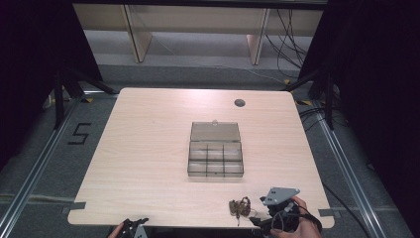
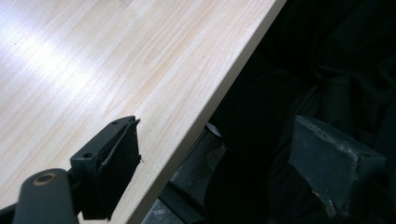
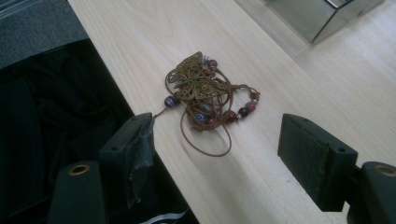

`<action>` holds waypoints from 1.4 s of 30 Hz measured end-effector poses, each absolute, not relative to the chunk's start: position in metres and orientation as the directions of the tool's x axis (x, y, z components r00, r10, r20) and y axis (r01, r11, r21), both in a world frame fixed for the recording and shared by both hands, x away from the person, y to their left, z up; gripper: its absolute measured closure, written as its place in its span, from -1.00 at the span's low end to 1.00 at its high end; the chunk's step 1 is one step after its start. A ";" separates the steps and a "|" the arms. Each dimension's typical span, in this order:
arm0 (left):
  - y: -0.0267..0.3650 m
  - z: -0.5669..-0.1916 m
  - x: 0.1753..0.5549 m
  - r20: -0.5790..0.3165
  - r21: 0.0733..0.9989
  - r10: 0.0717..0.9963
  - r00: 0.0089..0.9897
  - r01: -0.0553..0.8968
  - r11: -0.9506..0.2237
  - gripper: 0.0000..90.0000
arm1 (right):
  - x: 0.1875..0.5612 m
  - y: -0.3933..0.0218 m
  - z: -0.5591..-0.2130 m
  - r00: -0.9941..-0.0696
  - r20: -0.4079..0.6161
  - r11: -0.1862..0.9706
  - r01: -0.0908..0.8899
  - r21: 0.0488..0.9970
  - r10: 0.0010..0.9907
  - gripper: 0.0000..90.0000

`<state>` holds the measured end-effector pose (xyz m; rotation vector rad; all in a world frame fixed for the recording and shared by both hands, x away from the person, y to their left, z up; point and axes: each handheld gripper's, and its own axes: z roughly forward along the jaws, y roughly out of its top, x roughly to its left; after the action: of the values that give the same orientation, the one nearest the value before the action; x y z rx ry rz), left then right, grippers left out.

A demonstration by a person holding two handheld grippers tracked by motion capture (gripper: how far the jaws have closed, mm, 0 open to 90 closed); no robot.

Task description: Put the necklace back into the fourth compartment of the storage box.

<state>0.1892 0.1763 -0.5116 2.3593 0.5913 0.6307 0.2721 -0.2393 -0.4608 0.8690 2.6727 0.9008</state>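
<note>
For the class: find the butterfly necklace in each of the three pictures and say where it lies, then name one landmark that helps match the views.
High view: the butterfly necklace lies near the table's near edge, right of centre, just left of the right gripper.
Left gripper view: not in this picture.
Right gripper view: the necklace lies at centre, ahead of the open jaws.
Shared landmark: the clear compartment box, mid-table from above, top right corner in the right gripper view.

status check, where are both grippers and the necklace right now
Right gripper open, just short of the butterfly necklace, not touching. Left gripper open at the table edge. Nothing blocking; open box sits farther back.
</note>
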 end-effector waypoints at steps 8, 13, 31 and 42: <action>0.176 -0.511 0.189 0.291 0.644 0.531 0.796 0.248 -0.724 -0.66 | 0.281 -0.221 -0.458 -0.850 -0.004 0.700 0.431 0.569 0.526 -0.25; 0.174 -0.513 0.190 0.289 0.642 0.532 0.796 0.250 -0.724 -0.66 | 0.290 -0.202 -0.462 -0.896 -0.031 0.764 0.359 0.536 0.443 -0.17; 0.174 -0.513 0.190 0.276 0.649 0.543 0.793 0.263 -0.714 -0.66 | 0.317 -0.174 -0.480 -0.921 -0.018 0.839 0.347 0.419 0.390 -0.13; 0.175 -0.512 0.191 0.285 0.642 0.526 0.801 0.248 -0.725 -0.66 | 0.321 -0.172 -0.486 -0.920 0.002 0.840 0.359 0.406 0.392 0.20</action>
<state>0.1907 0.1747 -0.5118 2.3860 0.5706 0.6113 0.3207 -0.1723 -0.4863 0.5995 2.9357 0.6236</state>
